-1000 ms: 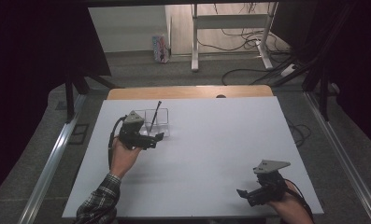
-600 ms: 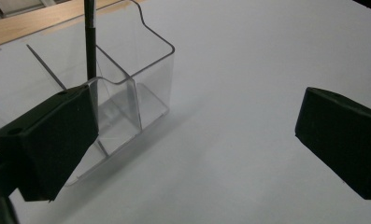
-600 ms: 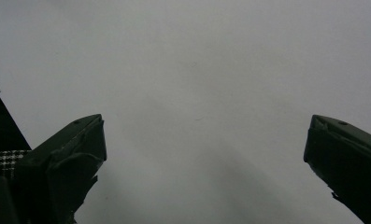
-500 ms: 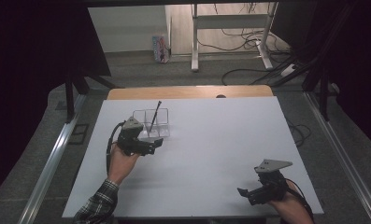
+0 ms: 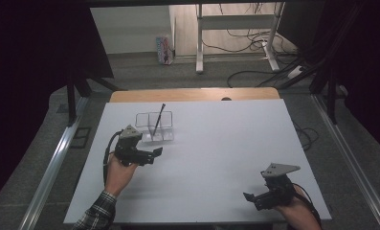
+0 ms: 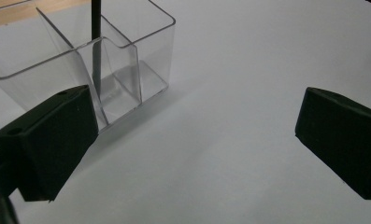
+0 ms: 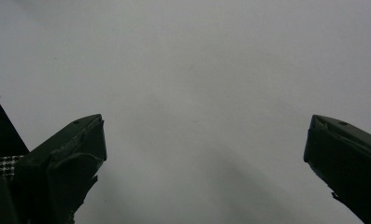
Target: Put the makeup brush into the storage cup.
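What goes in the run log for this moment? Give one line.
left tongs: open, empty, beside clear organizer | black pen: leaning in organizer | right tongs: open, empty, over white table

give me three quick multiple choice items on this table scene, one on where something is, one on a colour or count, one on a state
1. Where is the black pen?
A. standing tilted in the clear organizer
B. flat on the table
C. in the right gripper

2. What colour is the table top?
A. white
B. red
C. green

3. How is the left gripper?
A. shut on the pen
B. open, holding nothing
C. shut on the organizer

Key: 1 A, its tip sits inside a compartment; 2 A, the surface is plain white; 3 B, its jaws stand wide apart over bare table.
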Available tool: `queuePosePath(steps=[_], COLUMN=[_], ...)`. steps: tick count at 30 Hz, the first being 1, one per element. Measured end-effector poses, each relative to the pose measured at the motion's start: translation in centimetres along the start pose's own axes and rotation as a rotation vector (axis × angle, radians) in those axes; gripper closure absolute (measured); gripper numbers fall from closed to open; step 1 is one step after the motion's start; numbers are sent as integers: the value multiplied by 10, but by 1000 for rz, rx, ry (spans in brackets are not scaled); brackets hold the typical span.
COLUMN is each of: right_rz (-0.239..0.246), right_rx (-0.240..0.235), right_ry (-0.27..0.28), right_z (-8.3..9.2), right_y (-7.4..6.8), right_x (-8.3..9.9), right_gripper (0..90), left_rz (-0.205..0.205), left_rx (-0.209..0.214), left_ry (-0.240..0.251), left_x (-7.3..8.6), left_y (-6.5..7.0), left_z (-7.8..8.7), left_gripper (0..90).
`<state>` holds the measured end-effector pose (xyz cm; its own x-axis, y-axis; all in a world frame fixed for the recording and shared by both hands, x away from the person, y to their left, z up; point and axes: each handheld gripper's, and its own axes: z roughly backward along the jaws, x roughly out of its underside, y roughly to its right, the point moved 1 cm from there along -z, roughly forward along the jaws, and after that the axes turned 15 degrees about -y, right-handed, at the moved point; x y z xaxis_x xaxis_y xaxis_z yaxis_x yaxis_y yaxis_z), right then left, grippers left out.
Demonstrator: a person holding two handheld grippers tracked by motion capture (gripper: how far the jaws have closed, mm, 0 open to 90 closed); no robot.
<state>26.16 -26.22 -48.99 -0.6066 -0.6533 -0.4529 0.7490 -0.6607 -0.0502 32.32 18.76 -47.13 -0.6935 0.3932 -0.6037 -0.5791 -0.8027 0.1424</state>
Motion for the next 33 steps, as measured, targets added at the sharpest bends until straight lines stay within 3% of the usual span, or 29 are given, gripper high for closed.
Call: queuePosePath(steps=[11,33], right_rz=[0,-2], right_rx=[3,5], right_ry=[1,1], right_z=[0,0], right_y=[0,0], right_x=[0,0], right_gripper=[0,0], left_rz=[7,-27], left_rx=[-1,-14], left_ry=[3,0], left_x=[13,37], left_y=[3,13], left_z=[8,19], left_gripper=[0,0])
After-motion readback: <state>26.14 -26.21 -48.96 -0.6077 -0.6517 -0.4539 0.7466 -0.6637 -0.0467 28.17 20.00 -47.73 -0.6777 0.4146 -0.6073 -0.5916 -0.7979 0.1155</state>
